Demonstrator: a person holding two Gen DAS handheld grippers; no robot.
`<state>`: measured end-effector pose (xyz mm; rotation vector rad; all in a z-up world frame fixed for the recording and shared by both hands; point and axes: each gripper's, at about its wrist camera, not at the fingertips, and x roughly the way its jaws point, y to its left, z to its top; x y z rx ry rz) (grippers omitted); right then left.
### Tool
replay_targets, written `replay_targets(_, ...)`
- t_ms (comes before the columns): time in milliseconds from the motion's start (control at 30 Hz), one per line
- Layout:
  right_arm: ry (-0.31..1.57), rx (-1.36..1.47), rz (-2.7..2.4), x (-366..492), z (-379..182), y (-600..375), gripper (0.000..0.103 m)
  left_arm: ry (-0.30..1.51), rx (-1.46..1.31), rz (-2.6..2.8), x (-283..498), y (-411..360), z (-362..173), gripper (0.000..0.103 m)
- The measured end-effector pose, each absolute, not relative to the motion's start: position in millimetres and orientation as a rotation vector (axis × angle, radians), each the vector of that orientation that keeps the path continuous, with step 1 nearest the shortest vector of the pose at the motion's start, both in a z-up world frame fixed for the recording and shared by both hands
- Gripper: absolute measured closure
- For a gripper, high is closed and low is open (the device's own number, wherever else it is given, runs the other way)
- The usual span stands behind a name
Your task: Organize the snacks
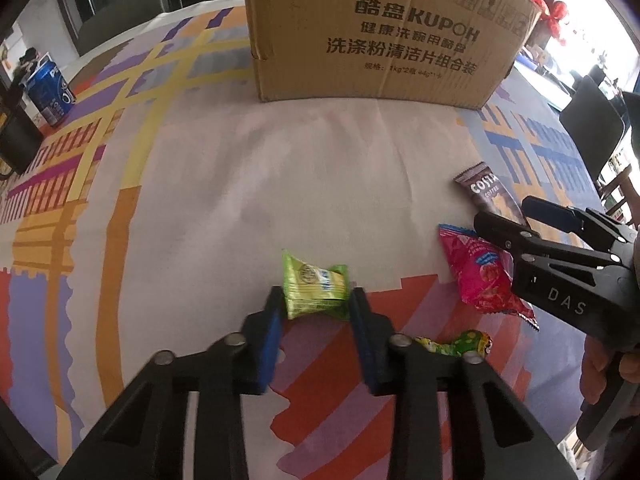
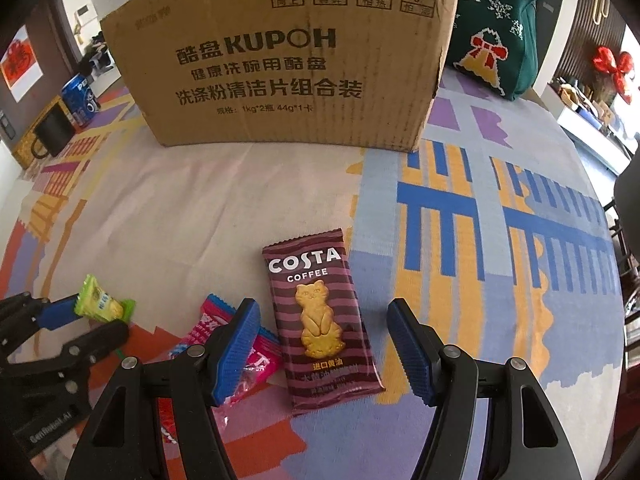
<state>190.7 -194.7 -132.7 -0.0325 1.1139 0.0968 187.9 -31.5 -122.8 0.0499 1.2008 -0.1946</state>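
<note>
My left gripper (image 1: 316,300) is shut on a green snack packet (image 1: 314,288), pinching its near end between the blue pads; the packet also shows in the right wrist view (image 2: 100,300). My right gripper (image 2: 322,320) is open, its fingers either side of a brown Costa Coffee biscuit packet (image 2: 324,328) that lies flat on the cloth. A pink snack packet (image 2: 248,344) lies under the right gripper's left finger; it also shows in the left wrist view (image 1: 482,276). A small green-yellow candy (image 1: 460,342) lies near the left gripper. A Kupoh cardboard box (image 2: 288,64) stands behind.
The table has a colourful patterned cloth (image 1: 200,200). A blue Pepsi can (image 2: 80,98) and a black mug (image 2: 54,132) stand at the far left. A green knitted bag (image 2: 500,28) sits to the right of the box. Chairs (image 1: 592,128) stand beyond the table's right edge.
</note>
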Motion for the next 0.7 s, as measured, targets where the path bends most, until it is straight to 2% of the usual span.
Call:
replay_targets(67, 1.111, -0.033, 0.096, 191.4, -132.8, -194.6, 0.037, 1.201, 0.042, -0.2, 188.4, -31.3, -122.0, 0.079)
replay_targets(233, 1.097, -0.055, 0.079, 191.0, -132.3, -194.9, 0.058, 1.191, 0.042, -0.211, 187.4, -33.6, -118.3, 0.083)
replay_targets(433, 1.092, -0.036, 0.087, 190.7, -130.2, -200.0, 0.063, 1.165, 0.043, -0.224, 186.7, -37.3, -109.6, 0.086)
replay_targets(700, 1.054, -0.027, 0.093, 184.6, -114.8, -201.8, 0.064, 1.108, 0.04, -0.233, 185.8, -37.4, -91.5, 0.088)
